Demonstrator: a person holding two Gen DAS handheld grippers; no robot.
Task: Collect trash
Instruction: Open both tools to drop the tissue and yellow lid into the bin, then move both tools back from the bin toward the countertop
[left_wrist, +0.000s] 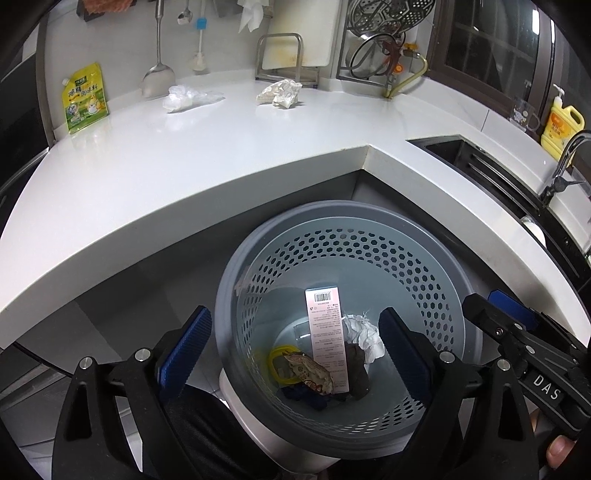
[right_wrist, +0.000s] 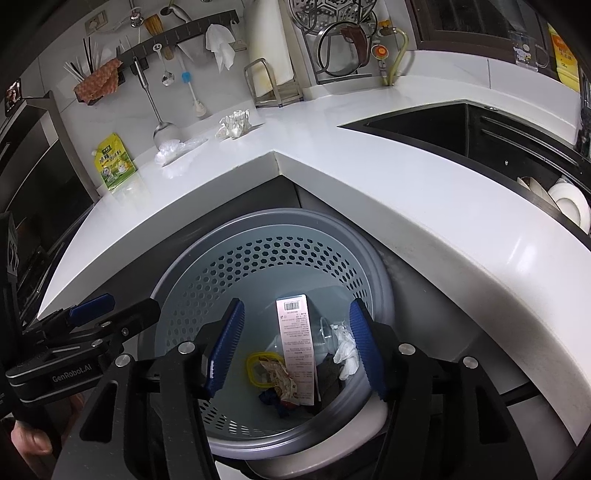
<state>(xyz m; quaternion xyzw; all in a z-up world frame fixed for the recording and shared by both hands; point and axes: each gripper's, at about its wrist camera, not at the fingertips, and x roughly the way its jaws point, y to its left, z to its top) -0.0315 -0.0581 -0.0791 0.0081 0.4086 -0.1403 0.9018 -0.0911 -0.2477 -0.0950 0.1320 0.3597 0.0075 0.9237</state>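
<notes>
Trash (left_wrist: 325, 354) lies in the bin (left_wrist: 369, 221), lower centre: pink box (left_wrist: 327, 343), white tissue (left_wrist: 364, 338), wrapper (left_wrist: 310, 373); both grippers, left (left_wrist: 295, 350) and right (right_wrist: 295, 350), hang spread and empty above; two wads (left_wrist: 279, 92) sit on the counter (left_wrist: 221, 147), upper centre.

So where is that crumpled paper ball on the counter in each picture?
Left wrist view: the crumpled paper ball lies on the white counter at top centre, in front of the metal rack.
Right wrist view: the same ball sits upper left of centre, right of the clear plastic wrap.
Shared landmark: the yellow-green pouch against the wall, left of the ball in both.
</notes>
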